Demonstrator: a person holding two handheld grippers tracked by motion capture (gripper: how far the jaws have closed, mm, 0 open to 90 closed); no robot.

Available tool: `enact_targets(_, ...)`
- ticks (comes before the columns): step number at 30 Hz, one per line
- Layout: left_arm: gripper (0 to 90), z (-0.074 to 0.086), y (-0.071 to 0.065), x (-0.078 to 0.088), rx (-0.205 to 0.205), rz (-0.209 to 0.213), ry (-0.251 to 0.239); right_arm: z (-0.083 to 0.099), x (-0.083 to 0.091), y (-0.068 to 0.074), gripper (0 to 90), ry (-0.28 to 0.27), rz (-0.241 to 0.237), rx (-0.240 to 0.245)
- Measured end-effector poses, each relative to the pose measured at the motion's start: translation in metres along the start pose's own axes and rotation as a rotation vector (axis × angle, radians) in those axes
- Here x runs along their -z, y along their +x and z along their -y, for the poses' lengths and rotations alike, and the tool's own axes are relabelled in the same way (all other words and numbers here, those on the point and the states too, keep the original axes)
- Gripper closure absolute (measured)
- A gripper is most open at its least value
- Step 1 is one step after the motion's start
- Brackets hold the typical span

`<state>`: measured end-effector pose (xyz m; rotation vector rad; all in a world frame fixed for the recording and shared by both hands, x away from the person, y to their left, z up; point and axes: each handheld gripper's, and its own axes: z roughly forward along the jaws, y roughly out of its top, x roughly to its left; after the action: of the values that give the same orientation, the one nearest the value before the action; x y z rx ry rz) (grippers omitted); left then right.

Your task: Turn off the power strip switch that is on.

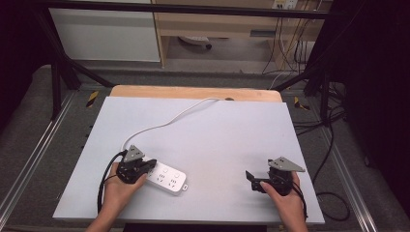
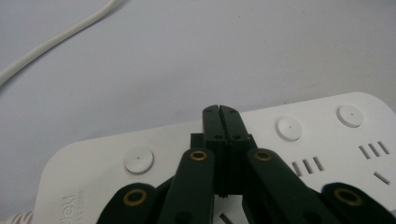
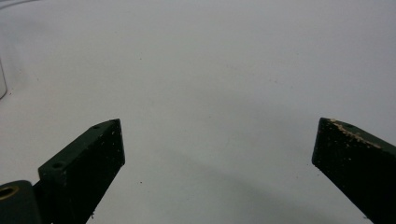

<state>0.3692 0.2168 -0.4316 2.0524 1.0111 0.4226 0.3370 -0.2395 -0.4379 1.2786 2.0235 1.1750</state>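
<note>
1. White plastic power strip [image 1: 167, 178] w/ round buttons lies near the front-left corner of the pale grey table [image 1: 217, 140]; its white cable [image 1: 164, 124] runs to the back edge.
2. Left gripper [image 2: 219, 108]: jaws pressed together, nothing between, tips poised over the strip btw two round white buttons [image 2: 139, 160].
3. Looks like a button press: shift the closed tips squarely over one button, push straight down, don't skid.
4. Right gripper [image 1: 249, 176]: jaws apart, empty, near the front-right corner; could steady the strip's far end if it slides.
</note>
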Motion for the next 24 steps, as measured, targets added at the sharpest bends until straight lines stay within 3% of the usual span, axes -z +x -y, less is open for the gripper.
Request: enact_targets(24, 90.0, 0.0006, 0.0028, 0.0018, 0.017, 0.014, -0.021, -0.0002, 0.0001, -0.0003, 3.1, 0.000, 0.001, 0.000)
